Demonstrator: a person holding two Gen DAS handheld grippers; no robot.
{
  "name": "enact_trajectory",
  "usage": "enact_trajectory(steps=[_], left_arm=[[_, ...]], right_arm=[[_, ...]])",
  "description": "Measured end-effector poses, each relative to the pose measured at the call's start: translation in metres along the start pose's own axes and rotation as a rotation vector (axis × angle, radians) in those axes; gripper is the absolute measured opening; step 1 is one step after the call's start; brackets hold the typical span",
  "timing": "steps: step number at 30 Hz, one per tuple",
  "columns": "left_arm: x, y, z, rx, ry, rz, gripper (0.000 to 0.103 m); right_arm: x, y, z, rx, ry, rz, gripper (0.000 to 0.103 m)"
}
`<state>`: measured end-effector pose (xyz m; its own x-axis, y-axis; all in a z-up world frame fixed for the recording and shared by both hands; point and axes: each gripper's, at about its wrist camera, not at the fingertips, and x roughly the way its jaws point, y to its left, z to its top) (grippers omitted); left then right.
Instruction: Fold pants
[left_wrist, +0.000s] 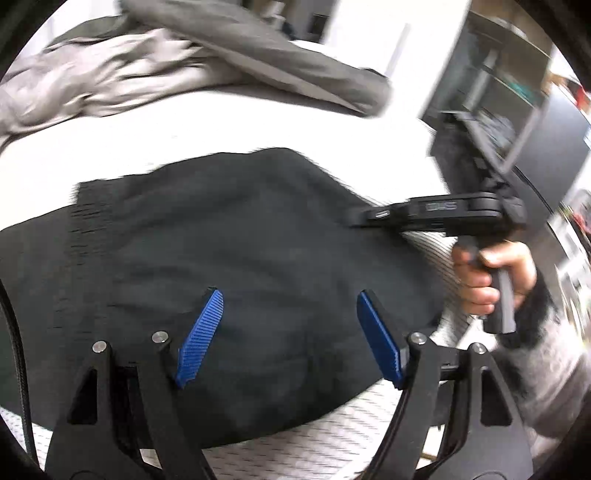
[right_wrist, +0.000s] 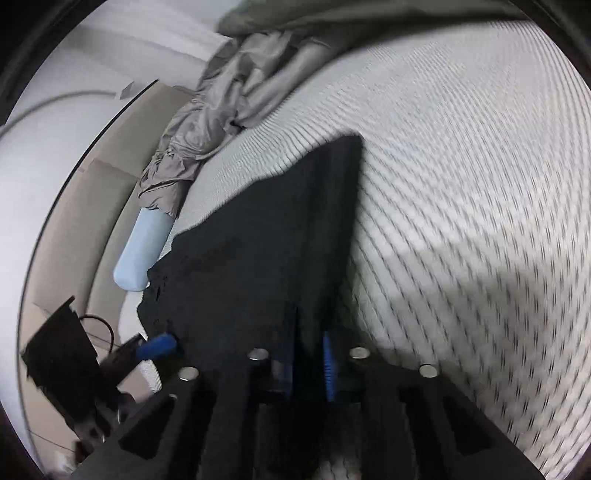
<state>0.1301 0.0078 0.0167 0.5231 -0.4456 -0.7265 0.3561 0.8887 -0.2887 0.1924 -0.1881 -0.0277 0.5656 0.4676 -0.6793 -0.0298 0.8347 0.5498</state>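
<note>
Here the right gripper (right_wrist: 308, 363) clamps the black pants (right_wrist: 266, 251); left gripper (left_wrist: 290, 336) gapes above them.

Bare mattress (right_wrist: 461, 184) lies free; grey garment (right_wrist: 221, 122) crowds its edge.

We see the pants (left_wrist: 229, 258) lying mid-frame on the mattress (left_wrist: 332, 432), another garment (left_wrist: 147, 77) bunched at upper left.
</note>
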Motion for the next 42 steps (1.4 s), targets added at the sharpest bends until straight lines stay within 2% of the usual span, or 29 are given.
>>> enact_trajectory(steps=[1,2,3,5,7,8,9,10,12,14,17,19,20,23,24,26,29,31,33,35,37,39,40,42], left_arm=[[0.000,0.009,0.000,-0.021,-0.004,0.022,0.073],[0.001,0.019,0.000,-0.042,-0.005,0.045,0.073],[0.002,0.030,-0.001,-0.060,0.001,0.068,0.073],[0.003,0.038,-0.004,-0.074,0.000,0.103,0.073],[0.003,0.033,-0.006,-0.060,-0.007,0.108,0.073],[0.003,0.032,-0.008,-0.044,-0.016,0.110,0.073],[0.003,0.024,-0.009,-0.030,-0.023,0.103,0.073],[0.003,0.015,-0.007,-0.015,-0.024,0.085,0.073],[0.015,-0.002,-0.003,0.018,0.006,0.039,0.073],[0.026,-0.009,-0.004,0.048,0.043,0.014,0.073],[0.044,-0.012,-0.011,0.113,0.096,0.024,0.071],[0.043,-0.006,-0.019,0.137,0.101,-0.005,0.067],[0.038,-0.003,-0.022,0.147,0.091,-0.018,0.064],[0.023,0.007,-0.030,0.137,0.082,-0.065,0.063],[0.021,0.007,-0.032,0.136,0.079,-0.071,0.063],[0.018,0.008,-0.033,0.142,0.078,-0.067,0.063],[0.013,0.003,-0.025,0.130,0.084,-0.046,0.063],[0.000,0.001,-0.013,0.113,0.034,-0.063,0.063],[-0.006,0.003,0.000,0.091,-0.032,-0.047,0.064],[0.007,0.011,0.012,0.043,-0.023,-0.007,0.065],[0.032,0.020,0.020,0.028,0.042,0.038,0.065],[0.054,0.027,0.019,0.053,0.104,0.062,0.060],[0.057,0.030,0.017,0.063,0.105,0.050,0.057],[0.053,0.034,0.012,0.095,0.093,0.034,0.056]], right_arm=[[0.002,0.002,0.005,-0.027,-0.004,-0.038,0.011],[0.005,0.006,0.009,-0.071,-0.001,-0.101,0.017],[0.011,0.012,0.011,-0.130,0.011,-0.198,0.018],[0.006,0.012,0.006,-0.141,0.013,-0.230,0.020],[-0.016,0.023,-0.004,-0.196,-0.052,-0.277,0.020],[-0.027,0.030,-0.010,-0.223,-0.090,-0.285,0.020],[-0.038,0.039,-0.017,-0.250,-0.115,-0.256,0.020],[-0.042,0.047,-0.025,-0.273,-0.108,-0.227,0.021],[-0.030,0.068,-0.036,-0.325,-0.077,-0.203,0.022],[0.001,0.086,-0.049,-0.384,-0.004,-0.178,0.022],[0.043,0.091,-0.063,-0.450,0.101,-0.218,0.022],[0.045,0.090,-0.066,-0.498,0.099,-0.229,0.021],[0.040,0.089,-0.066,-0.517,0.088,-0.263,0.021],[0.017,0.069,-0.072,-0.565,0.012,-0.507,0.021],[0.011,0.063,-0.072,-0.547,0.008,-0.521,0.021],[-0.001,0.051,-0.068,-0.483,0.002,-0.498,0.026],[-0.013,0.054,-0.059,-0.434,-0.041,-0.433,0.026],[-0.019,0.071,-0.055,-0.430,-0.089,-0.352,0.026],[-0.013,0.083,-0.052,-0.429,-0.097,-0.297,0.031],[0.010,0.097,-0.047,-0.445,-0.064,-0.265,0.031],[0.038,0.106,-0.044,-0.479,-0.004,-0.266,0.032],[0.068,0.104,-0.043,-0.513,0.071,-0.324,0.031],[0.074,0.100,-0.045,-0.523,0.090,-0.336,0.031],[0.059,0.089,-0.051,-0.570,0.063,-0.361,0.031]])
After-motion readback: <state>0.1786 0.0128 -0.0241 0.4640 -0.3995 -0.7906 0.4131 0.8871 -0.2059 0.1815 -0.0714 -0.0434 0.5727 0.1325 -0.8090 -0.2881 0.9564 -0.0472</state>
